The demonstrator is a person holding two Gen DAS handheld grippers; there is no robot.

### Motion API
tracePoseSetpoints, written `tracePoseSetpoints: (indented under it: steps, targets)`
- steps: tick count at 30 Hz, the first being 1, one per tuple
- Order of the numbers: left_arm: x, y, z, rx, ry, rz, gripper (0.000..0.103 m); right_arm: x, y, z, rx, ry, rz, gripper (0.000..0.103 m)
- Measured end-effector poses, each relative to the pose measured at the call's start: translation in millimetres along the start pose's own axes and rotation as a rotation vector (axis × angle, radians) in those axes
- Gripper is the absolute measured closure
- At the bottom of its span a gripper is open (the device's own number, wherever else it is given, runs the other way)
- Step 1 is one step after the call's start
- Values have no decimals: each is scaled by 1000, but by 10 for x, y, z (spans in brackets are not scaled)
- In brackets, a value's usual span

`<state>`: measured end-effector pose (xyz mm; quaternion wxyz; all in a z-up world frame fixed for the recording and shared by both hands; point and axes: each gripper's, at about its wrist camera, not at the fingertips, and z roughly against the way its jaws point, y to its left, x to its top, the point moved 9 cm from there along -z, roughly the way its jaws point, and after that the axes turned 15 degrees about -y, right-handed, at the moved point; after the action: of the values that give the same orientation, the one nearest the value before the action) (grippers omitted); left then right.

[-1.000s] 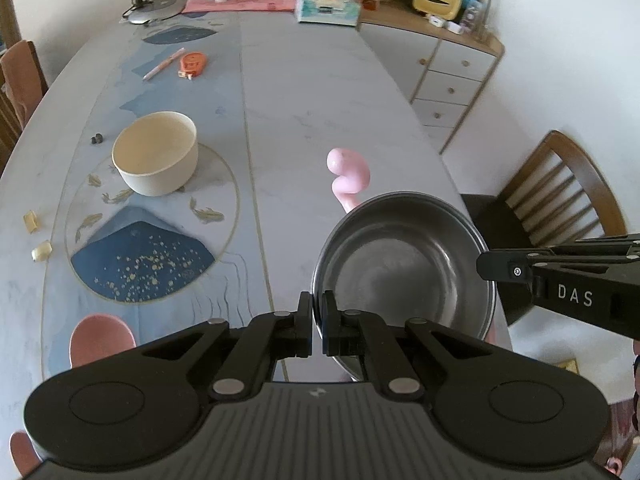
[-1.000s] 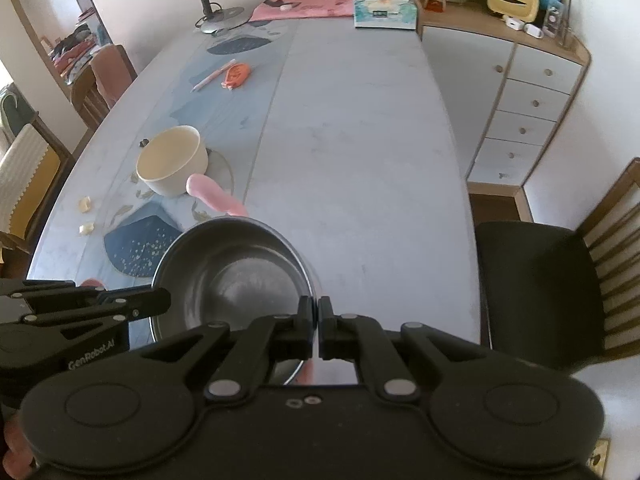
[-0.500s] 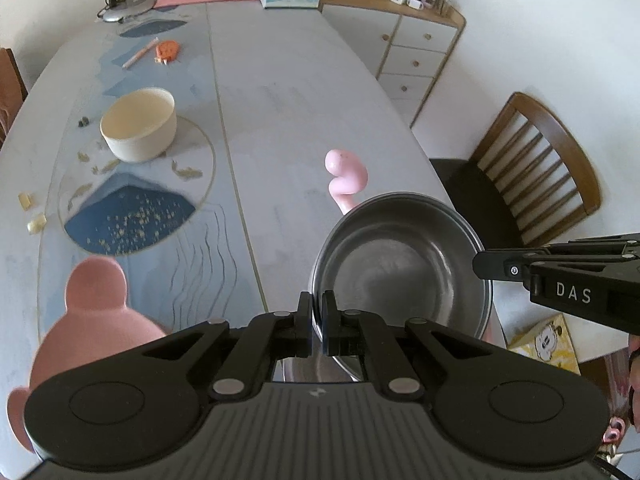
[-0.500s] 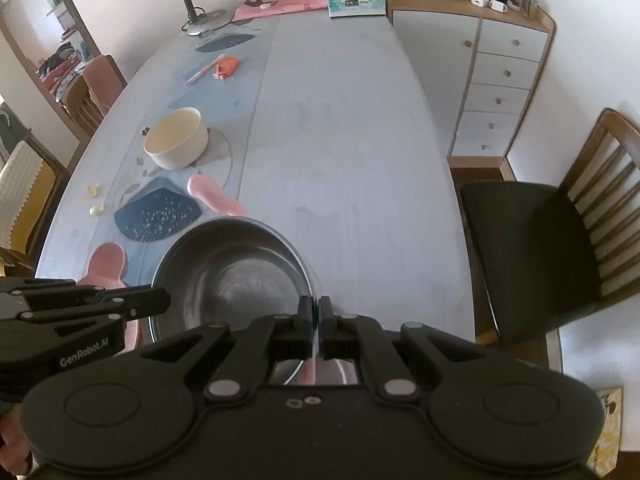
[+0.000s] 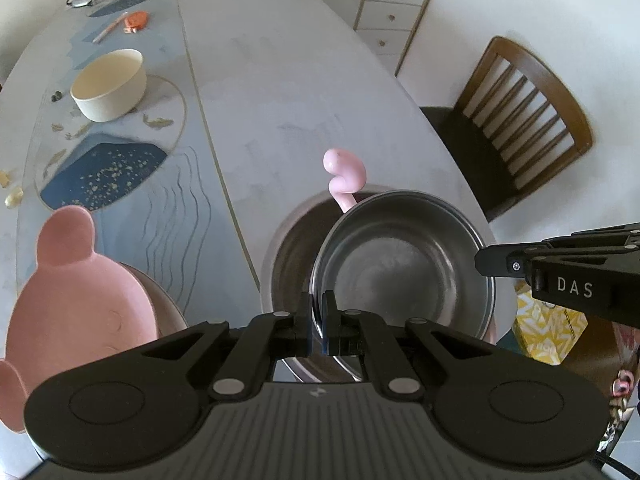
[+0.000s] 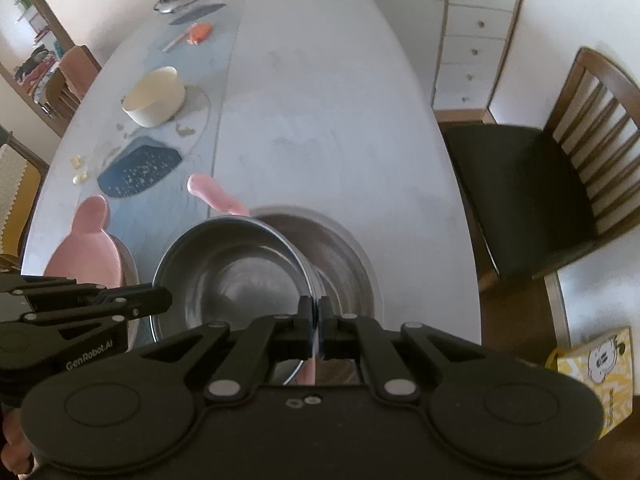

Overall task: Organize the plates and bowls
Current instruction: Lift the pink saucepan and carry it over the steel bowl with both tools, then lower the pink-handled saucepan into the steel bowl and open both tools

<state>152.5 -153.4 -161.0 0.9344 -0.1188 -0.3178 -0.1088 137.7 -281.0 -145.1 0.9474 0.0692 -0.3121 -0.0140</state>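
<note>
Both grippers hold one steel bowl [image 5: 404, 264] by its rim. My left gripper [image 5: 318, 320] is shut on its near left rim. My right gripper [image 6: 318, 326] is shut on its right rim [image 6: 308, 280]. The bowl hangs above a second, larger steel bowl [image 5: 292, 264] on the table, also in the right wrist view [image 6: 348, 256]. A pink curved handle [image 5: 346, 178] sticks out beyond the held bowl. A pink bear-shaped plate [image 5: 76, 296] rests on something at the near left. A cream bowl [image 5: 108, 84] stands farther back on the left.
The long grey table [image 5: 272, 80] has a blue patterned mat [image 5: 104, 168], small crumbs and an orange item [image 5: 134, 20] with a pen. A wooden chair [image 5: 516, 120] and white drawers [image 5: 396, 4] stand right. A yellow box [image 6: 604, 372] lies on the floor.
Both grippers have drawn back toward the table's near end with the steel bowl. The second steel bowl and the whole pink plate have come into view below.
</note>
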Motion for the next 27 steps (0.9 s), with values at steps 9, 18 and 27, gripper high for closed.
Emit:
tracePoseSetpoints:
  steps: [9, 18, 27]
  targets:
    - [-85, -29, -149, 8, 39, -35, 100, -127, -47, -115, -13, 32, -25, 100]
    - [-116, -27, -268, 21, 59, -50, 100, -147, -58, -196, -16, 46, -23, 99]
    - [-106, -39, -309, 25, 52, -72, 100, -147, -63, -223, -19, 49, -27, 99]
